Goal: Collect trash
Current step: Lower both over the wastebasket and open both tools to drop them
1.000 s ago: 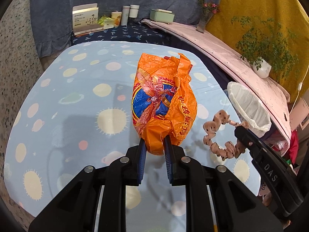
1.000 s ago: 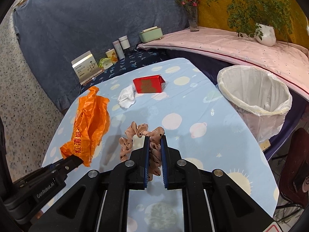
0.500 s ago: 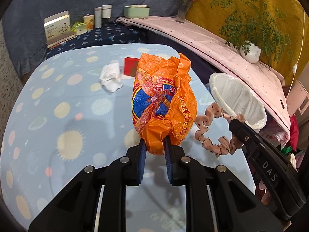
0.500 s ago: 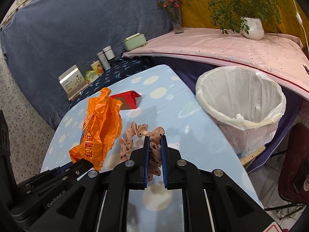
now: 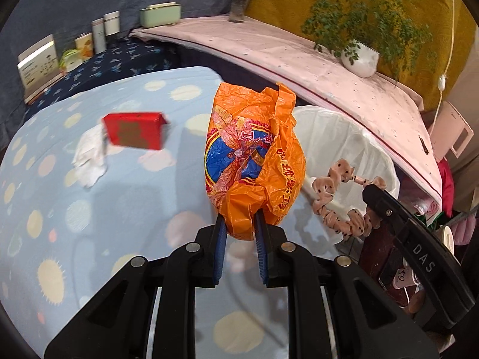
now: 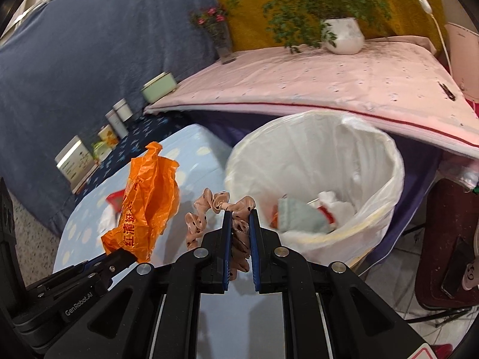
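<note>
Left wrist view: two hand-held grippers carrying trash beside a lined bin

Left wrist view, the left hand-held gripper [image 5: 239,227] has its blue pads clamped on the lower end of a crumpled orange plastic bag [image 5: 254,161]. The bag stands up and away from the fingertips, held in the air above the edge of a worktop [image 5: 60,209] covered in a pale blue cloth with dots and suns. To the right, the right hand-held gripper [image 5: 369,190] reaches in from the lower corner, pinching a pink ruffled scrunchie with dark dots [image 5: 332,200]. The scrunchie hangs in front of a trash bin [image 5: 344,137] with a white liner, which stands just beyond the worktop's right edge. Still lying on the worktop, well to the left of the bag, are a red box [image 5: 134,130] and, just beside it, a crumpled white tissue [image 5: 89,158].

Right wrist view, the right hand-held gripper [image 6: 239,218] is closed tightly on the scrunchie [image 6: 215,209], whose loop spills to the left of the fingertips. The bin [image 6: 383,164] sits right behind and to the right, with crumpled paper and scraps inside. The orange bag [image 6: 146,206] hangs to the left, gripped by the left hand-held gripper [image 6: 119,257].
</note>
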`<control>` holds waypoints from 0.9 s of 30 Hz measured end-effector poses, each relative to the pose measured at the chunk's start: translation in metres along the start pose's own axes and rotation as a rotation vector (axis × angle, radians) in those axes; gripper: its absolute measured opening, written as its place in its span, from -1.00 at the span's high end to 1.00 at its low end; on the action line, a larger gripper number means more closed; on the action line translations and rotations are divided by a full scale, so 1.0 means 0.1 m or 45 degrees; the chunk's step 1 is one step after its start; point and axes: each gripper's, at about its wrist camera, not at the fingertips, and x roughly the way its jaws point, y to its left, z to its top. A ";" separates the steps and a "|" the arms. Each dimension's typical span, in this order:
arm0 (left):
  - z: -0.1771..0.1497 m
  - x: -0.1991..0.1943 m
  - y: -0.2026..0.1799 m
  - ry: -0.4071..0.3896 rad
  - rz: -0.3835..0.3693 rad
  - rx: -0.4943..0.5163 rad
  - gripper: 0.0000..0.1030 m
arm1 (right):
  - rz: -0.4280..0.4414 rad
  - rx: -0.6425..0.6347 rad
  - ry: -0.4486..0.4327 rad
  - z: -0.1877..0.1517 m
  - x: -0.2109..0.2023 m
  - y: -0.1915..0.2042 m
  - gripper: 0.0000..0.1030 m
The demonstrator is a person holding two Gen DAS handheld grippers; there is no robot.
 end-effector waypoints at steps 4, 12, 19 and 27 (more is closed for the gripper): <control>0.16 0.22 -0.24 0.021 -0.047 0.055 0.66 | -0.056 0.037 -0.023 0.16 0.05 -0.24 0.78; 0.41 0.55 -0.66 0.047 -0.118 0.144 0.65 | -0.140 0.083 -0.053 0.42 0.20 -0.59 0.78; 0.53 0.79 -0.88 0.057 -0.156 0.164 0.49 | -0.184 0.094 -0.041 0.51 0.36 -0.73 0.67; 0.52 0.90 -0.79 0.072 -0.129 0.109 0.17 | -0.208 0.111 -0.047 0.52 0.41 -0.79 0.34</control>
